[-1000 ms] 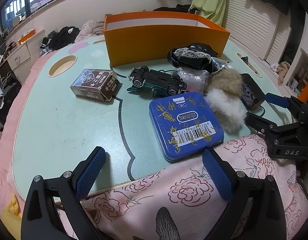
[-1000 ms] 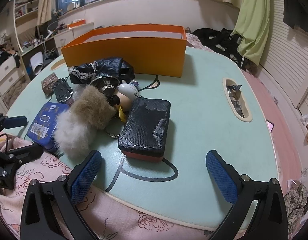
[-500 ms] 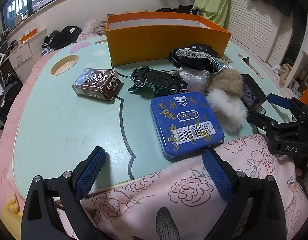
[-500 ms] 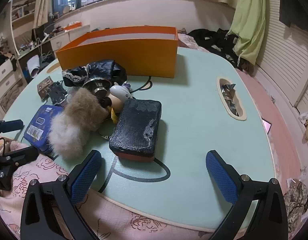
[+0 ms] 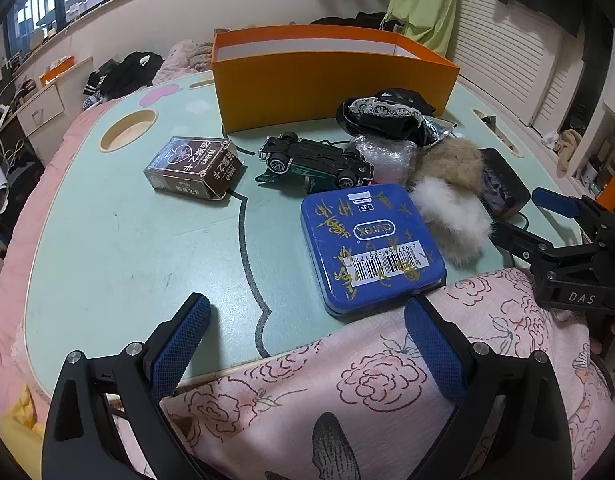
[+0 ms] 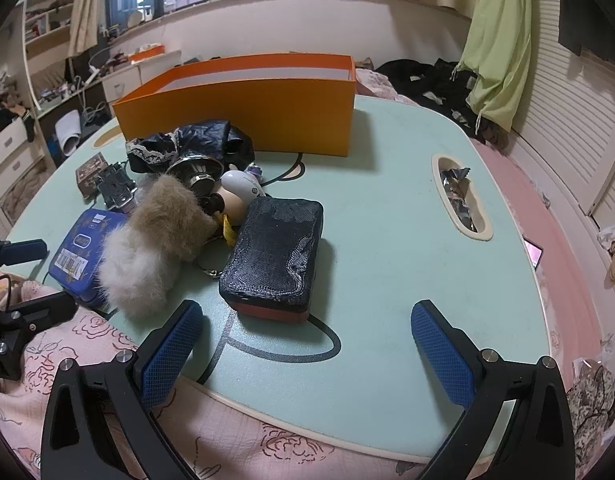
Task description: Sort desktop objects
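An open orange box (image 5: 331, 76) (image 6: 243, 100) stands at the back of the pale green table (image 5: 107, 240). In front of it lie a brown card box (image 5: 193, 168), an upturned toy car (image 5: 315, 160), a blue tin (image 5: 371, 246) (image 6: 81, 252), a tan and white fur piece (image 5: 451, 196) (image 6: 155, 240), a black case (image 6: 275, 256) and black lace cloth (image 6: 195, 146). My left gripper (image 5: 307, 344) is open at the near edge, just before the blue tin. My right gripper (image 6: 307, 344) is open just short of the black case.
A pink floral blanket (image 5: 347, 400) covers the table's near edge. The tabletop has a round cup hole (image 5: 127, 136) at the left and an oval slot (image 6: 461, 196) with foil wrappers at the right. Clothes and drawers crowd the room behind.
Both grippers have crept a little forward and lower toward the table; objects look slightly nearer. Nothing on the table has moved.
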The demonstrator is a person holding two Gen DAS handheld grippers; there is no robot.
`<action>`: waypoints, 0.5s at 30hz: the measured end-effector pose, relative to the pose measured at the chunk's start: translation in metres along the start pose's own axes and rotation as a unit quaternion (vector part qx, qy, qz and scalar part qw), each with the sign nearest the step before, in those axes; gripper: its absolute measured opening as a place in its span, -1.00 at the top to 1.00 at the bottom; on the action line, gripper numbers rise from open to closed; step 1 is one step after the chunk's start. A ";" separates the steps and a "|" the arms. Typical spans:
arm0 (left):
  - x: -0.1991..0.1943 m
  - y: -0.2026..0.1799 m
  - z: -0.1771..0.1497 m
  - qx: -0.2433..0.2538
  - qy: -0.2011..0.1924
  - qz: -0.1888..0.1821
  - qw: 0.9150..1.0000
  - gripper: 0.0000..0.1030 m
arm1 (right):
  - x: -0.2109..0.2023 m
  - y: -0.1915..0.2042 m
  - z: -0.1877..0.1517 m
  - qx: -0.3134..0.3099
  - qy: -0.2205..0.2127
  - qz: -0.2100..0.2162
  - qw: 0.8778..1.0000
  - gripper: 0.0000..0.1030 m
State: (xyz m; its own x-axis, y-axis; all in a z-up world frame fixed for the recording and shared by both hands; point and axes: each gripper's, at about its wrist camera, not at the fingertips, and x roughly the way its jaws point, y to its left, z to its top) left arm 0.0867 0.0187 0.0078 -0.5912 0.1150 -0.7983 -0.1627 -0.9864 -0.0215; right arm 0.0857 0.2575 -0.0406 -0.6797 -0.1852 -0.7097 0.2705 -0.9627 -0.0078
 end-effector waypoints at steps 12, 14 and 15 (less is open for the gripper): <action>-0.036 0.026 -0.005 -0.045 -0.077 -0.039 0.995 -0.89 | -0.001 0.001 0.000 0.002 -0.001 0.002 1.000 -1.00; -0.048 0.037 0.004 -0.039 -0.101 -0.026 0.994 -0.87 | -0.001 0.000 0.001 0.002 -0.001 0.002 1.000 -1.00; -0.052 0.041 0.011 -0.033 -0.109 -0.009 0.993 -0.85 | -0.001 0.000 0.001 0.002 -0.001 0.003 1.000 -1.00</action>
State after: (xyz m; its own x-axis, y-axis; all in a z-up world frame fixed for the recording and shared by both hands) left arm 0.1017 -0.0268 0.0549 -0.7463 0.1480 -0.6490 -0.1264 -0.9887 -0.0801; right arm 0.0859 0.2573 -0.0392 -0.6796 -0.1907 -0.7083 0.2713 -0.9625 -0.0012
